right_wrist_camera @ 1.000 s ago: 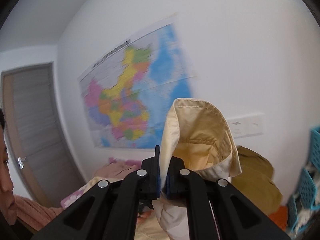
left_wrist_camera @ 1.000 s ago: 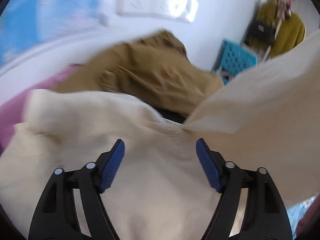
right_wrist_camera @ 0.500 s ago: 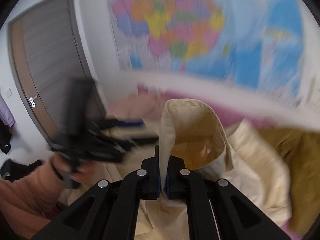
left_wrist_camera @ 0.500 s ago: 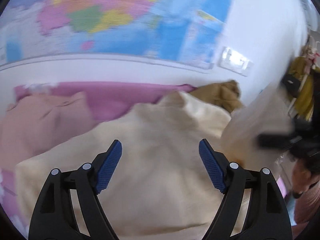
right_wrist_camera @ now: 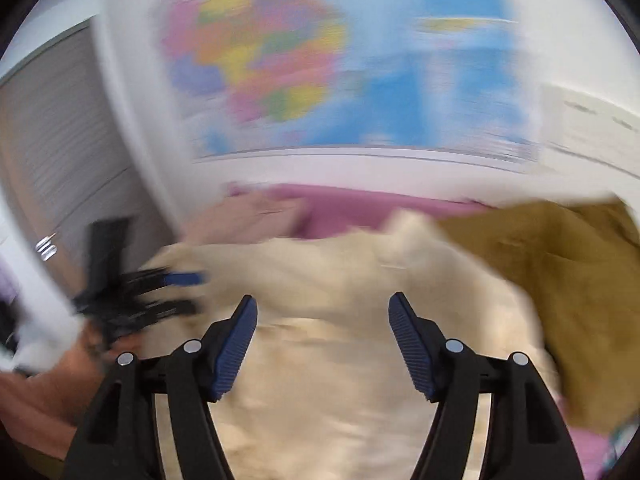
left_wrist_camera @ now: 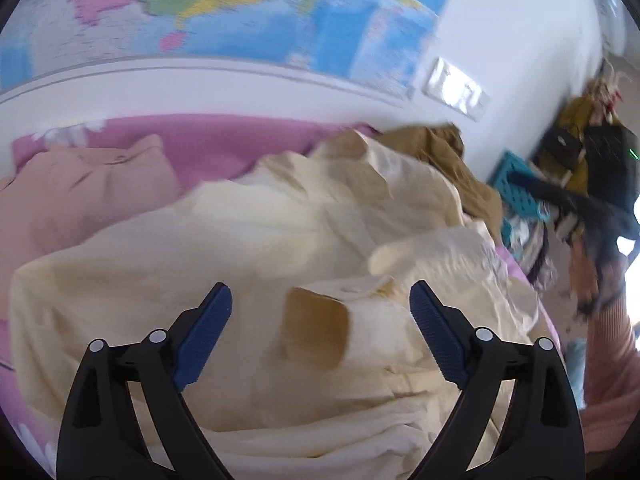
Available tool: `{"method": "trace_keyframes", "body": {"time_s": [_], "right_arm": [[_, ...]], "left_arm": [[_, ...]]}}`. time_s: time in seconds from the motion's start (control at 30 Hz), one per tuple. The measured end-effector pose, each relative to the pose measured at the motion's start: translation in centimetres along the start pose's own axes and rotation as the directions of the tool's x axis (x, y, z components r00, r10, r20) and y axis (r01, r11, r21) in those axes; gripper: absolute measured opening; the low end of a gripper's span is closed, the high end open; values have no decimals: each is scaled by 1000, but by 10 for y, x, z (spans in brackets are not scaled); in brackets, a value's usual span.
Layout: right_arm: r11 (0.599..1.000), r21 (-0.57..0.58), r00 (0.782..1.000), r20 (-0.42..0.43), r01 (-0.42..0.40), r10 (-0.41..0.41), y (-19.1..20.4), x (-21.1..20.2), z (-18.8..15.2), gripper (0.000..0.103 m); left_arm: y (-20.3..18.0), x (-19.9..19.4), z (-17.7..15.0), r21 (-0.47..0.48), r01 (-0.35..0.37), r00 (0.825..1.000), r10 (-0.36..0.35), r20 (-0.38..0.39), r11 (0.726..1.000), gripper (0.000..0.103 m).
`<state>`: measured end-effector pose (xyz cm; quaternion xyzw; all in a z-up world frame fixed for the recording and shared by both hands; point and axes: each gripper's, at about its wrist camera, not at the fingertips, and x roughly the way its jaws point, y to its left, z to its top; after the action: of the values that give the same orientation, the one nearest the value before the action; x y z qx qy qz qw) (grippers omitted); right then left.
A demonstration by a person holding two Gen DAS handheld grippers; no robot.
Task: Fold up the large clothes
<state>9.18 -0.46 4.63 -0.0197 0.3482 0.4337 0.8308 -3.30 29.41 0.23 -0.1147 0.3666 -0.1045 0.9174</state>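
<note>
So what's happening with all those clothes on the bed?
A person is folding a big cream garment using two hand-held grabbers. Right now it lies rumpled on the pink bed cover, and nobody is gripping it: the left claw and the right claw both hang open above the cloth. A brown garment is heaped to the right of it, and a map hangs on the wall behind.

Motion-blurred wall map (right_wrist_camera: 344, 60) and left hand-held gripper (right_wrist_camera: 176, 292); cream garment (left_wrist_camera: 256, 264) cut off below.
</note>
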Motion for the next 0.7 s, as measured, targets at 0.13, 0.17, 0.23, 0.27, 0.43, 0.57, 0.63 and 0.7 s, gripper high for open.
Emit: {"method": "trace_keyframes", "body": {"time_s": [0.13, 0.17, 0.23, 0.27, 0.43, 0.57, 0.63, 0.7], "right_arm": [[969, 103, 969, -124, 226, -213, -73, 7, -24, 67], [958, 127, 958, -160, 258, -237, -90, 9, -36, 67], [944, 171, 945, -219, 283, -244, -112, 15, -51, 67], [936, 198, 942, -235, 290, -242, -121, 18, -58, 67], [933, 316, 965, -243, 172, -96, -143, 35, -77, 18], [927, 330, 983, -105, 179, -152, -148, 5, -56, 2], [922, 359, 988, -14, 146, -151, -153, -16, -46, 2], [918, 353, 981, 7, 180, -195, -156, -20, -39, 2]], "left_arm": [[-14, 32, -1, 29, -24, 991, 28, -134, 999, 94], [-13, 41, -1, 21, -30, 985, 34, -170, 999, 94], [-10, 62, -5, -9, -41, 966, 37, -255, 999, 94], [-8, 68, -7, -14, -49, 961, 44, -272, 999, 91], [-18, 85, -17, 20, -59, 947, 62, -314, 998, 21], [-12, 57, -11, -5, -81, 971, 77, -228, 997, 4], [-5, 39, -8, -12, -77, 982, 74, -172, 997, 4], [-3, 33, -11, -4, -49, 984, 48, -170, 999, 6]]}}
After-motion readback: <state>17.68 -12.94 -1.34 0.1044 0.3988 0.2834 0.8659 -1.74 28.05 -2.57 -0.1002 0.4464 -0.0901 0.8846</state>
